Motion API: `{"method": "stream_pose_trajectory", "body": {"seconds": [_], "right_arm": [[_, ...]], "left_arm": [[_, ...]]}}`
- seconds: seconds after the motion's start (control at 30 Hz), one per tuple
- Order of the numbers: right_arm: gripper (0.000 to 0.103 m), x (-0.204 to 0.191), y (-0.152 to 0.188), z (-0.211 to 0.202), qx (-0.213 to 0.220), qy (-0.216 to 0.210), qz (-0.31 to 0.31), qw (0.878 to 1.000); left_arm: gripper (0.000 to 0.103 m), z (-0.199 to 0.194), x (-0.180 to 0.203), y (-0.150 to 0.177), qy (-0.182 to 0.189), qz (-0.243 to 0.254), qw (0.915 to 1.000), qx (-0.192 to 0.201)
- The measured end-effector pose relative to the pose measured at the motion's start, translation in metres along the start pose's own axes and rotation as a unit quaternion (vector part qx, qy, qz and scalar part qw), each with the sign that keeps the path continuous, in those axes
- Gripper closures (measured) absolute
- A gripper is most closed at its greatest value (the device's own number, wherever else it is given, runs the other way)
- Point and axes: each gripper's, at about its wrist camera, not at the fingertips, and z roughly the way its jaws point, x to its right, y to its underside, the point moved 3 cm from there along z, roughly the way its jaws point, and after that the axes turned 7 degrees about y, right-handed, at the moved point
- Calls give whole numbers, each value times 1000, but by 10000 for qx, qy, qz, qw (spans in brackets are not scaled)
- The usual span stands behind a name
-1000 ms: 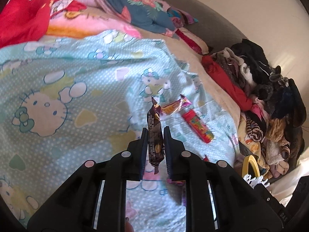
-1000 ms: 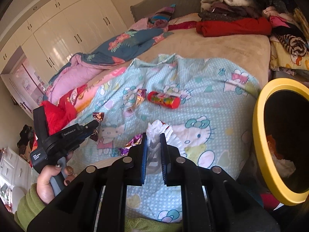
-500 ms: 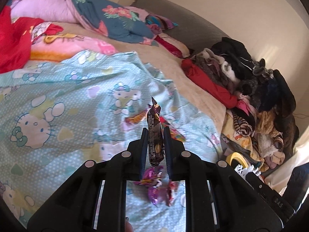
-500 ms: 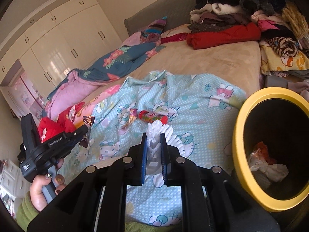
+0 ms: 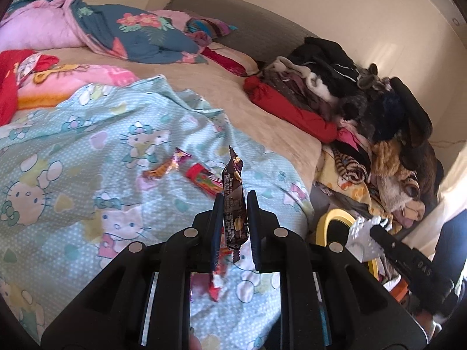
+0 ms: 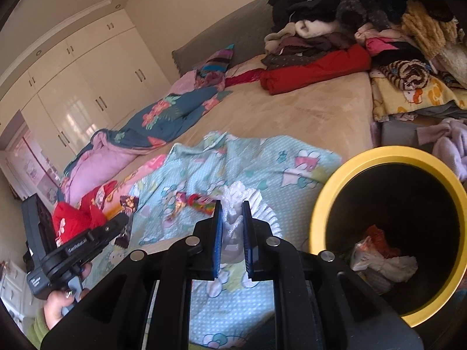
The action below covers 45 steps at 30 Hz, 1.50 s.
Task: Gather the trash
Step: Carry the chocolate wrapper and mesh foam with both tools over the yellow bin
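My left gripper (image 5: 235,201) is shut on a brown snack wrapper (image 5: 233,192) that stands upright above the light-blue cartoon-cat blanket (image 5: 73,151). My right gripper (image 6: 232,208) is shut on a crumpled white pleated wrapper (image 6: 236,201). A yellow-rimmed black bin (image 6: 376,157) stands low at the right beside the bed, with crumpled trash (image 6: 382,259) inside. On the blanket lie a red candy tube (image 5: 204,179) and an orange-pink wrapper (image 5: 166,167). In the right wrist view the left gripper (image 6: 124,221) shows at the left with the brown wrapper. The bin's rim (image 5: 335,215) shows in the left wrist view.
A pile of dark and red clothes (image 5: 350,102) covers the bed's far right side. Pink and blue floral quilts (image 5: 131,35) lie at the head end. White wardrobes (image 6: 87,87) line the wall. More wrappers (image 5: 216,280) lie under my left gripper.
Both grippers have moved right toward the bin, each keeping its wrapper. The bin has grown larger in the right wrist view, and its rim has come into the left wrist view.
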Motion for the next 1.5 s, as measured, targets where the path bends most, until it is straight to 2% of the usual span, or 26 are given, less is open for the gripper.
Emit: {"method": "stream_pose_trajectory", "body": {"seconds": [0.77, 1.5], "right_arm": [[91, 78, -30, -30, 478, 513, 566, 9959], [91, 128, -41, -48, 761, 900, 941, 9886]], "left_arm": [[92, 13, 77, 23, 539, 666, 9959, -281], [92, 26, 121, 40, 925, 996, 9895, -485]]}}
